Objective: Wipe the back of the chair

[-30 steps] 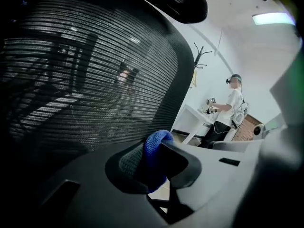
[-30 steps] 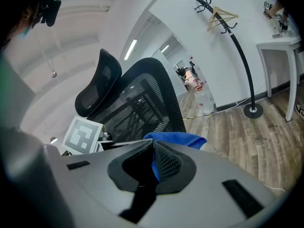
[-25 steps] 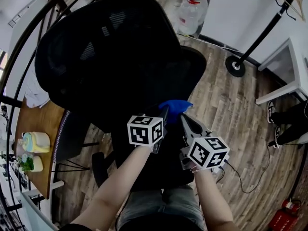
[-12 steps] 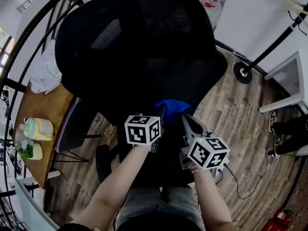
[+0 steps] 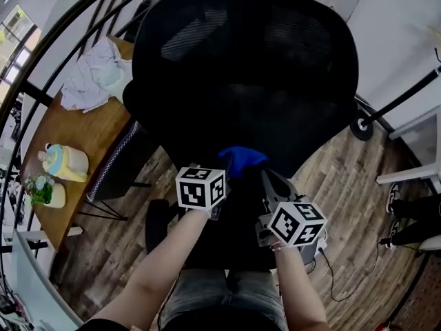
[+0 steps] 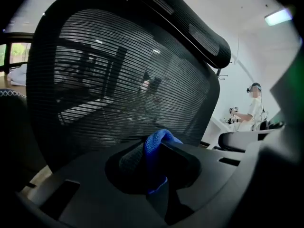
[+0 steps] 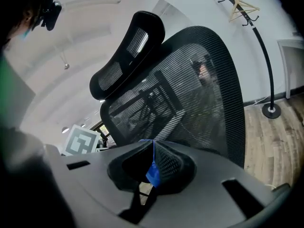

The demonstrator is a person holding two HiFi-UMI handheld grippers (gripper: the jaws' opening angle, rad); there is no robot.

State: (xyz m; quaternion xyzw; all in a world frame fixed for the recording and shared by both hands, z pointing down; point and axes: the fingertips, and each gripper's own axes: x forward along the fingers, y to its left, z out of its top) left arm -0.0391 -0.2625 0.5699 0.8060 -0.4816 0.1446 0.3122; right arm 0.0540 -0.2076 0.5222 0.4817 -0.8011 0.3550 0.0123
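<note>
The black mesh chair back (image 5: pixel 248 67) fills the upper middle of the head view, with its headrest (image 6: pixel 190 27) above. A blue cloth (image 5: pixel 241 158) is bunched against the lower part of the chair back. My left gripper (image 5: pixel 231 163) is shut on the blue cloth (image 6: pixel 156 148), which bulges up between its jaws. My right gripper (image 5: pixel 264 173) sits just to the right and is shut on an edge of the same cloth (image 7: pixel 153 167). In the right gripper view the chair back (image 7: pixel 190 94) rises close ahead, tilted.
A wooden table (image 5: pixel 83 136) stands at the left with a crumpled white cloth (image 5: pixel 89 81), a pastel container (image 5: pixel 65 163) and a small plant (image 5: pixel 43 192). A coat stand base (image 5: pixel 362 124) is at the right. A dark curved railing (image 5: pixel 41 54) runs along the left.
The head view has shifted, so the chair back now sits more central and larger. Both grippers stay shut on the blue cloth, which sits slightly further left against the backrest.
</note>
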